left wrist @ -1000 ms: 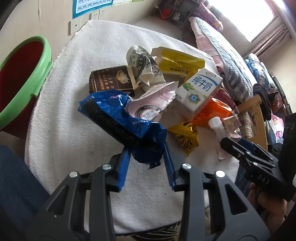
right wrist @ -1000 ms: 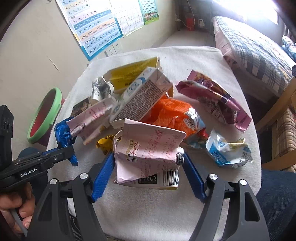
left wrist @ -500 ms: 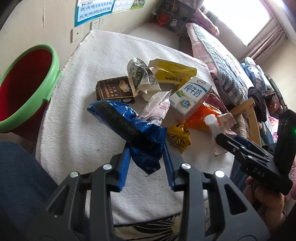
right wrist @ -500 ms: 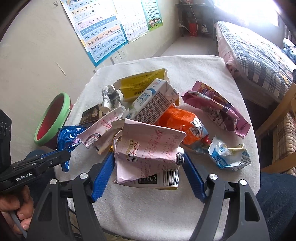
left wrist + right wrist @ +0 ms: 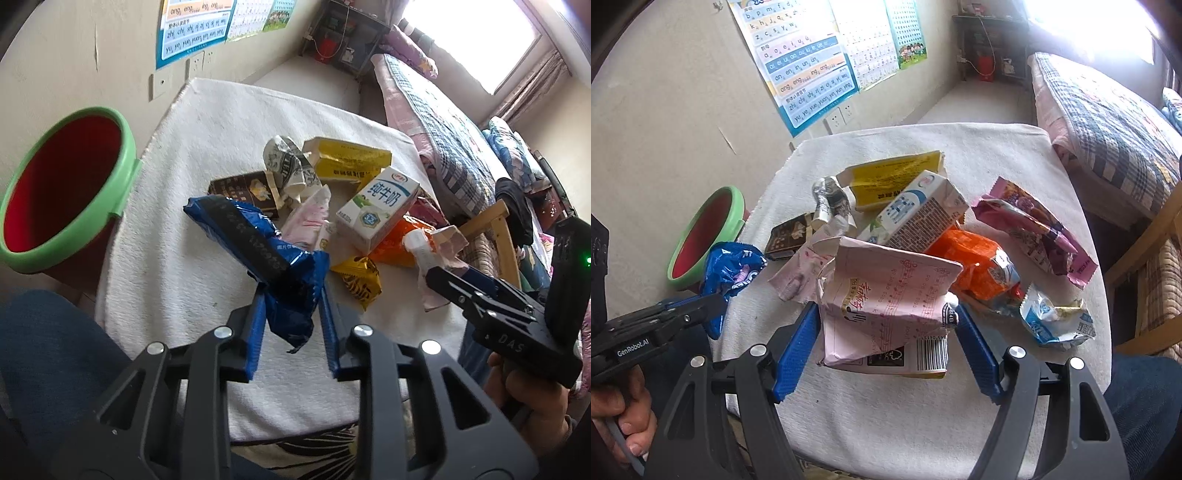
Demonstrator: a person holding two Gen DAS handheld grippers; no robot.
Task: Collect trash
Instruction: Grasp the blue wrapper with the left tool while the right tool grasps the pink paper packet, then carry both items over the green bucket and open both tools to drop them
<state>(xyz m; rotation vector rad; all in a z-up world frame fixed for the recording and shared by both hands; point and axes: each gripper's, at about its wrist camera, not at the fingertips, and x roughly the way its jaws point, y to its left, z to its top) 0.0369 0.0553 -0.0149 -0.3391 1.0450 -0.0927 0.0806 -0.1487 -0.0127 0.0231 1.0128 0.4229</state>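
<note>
Left gripper (image 5: 291,291) clamps a blue wrapper (image 5: 258,251); its jaws have just been closing on it, and the crumpled foil is pinched between the blue pads. Wrapper sticks up and out toward the bin, clear of the cloth. Right gripper (image 5: 886,325) holds a pink carton (image 5: 882,306), flattened and creased, jaws wide and pressed on both its sides, carton lifted off the cloth.

Table (image 5: 207,140) wears a white towel-like cloth. Trash pile sits mid-table: white milk carton (image 5: 376,206) tilted on its side, yellow box (image 5: 347,158) behind it, brown box (image 5: 243,188) to its left, crumpled silver wrapper (image 5: 288,162) between brown and yellow boxes. Orange bag (image 5: 975,266) lies just right of the milk carton, touching it. Small yellow wrapper (image 5: 358,277) lies near the left gripper's tip. Pink-purple snack bag (image 5: 1034,229) lies farther right, and a blue-white wrapper (image 5: 1056,321) sits near the table's right edge.

Bin (image 5: 122,158), green rim, red inside, stands off the table's left edge, beside the wall. Alphabet posters (image 5: 809,62) hang on that wall. Bed (image 5: 1108,122) with checked cover runs along the right. Person's hand (image 5: 617,417) grips the left gripper's handle.
</note>
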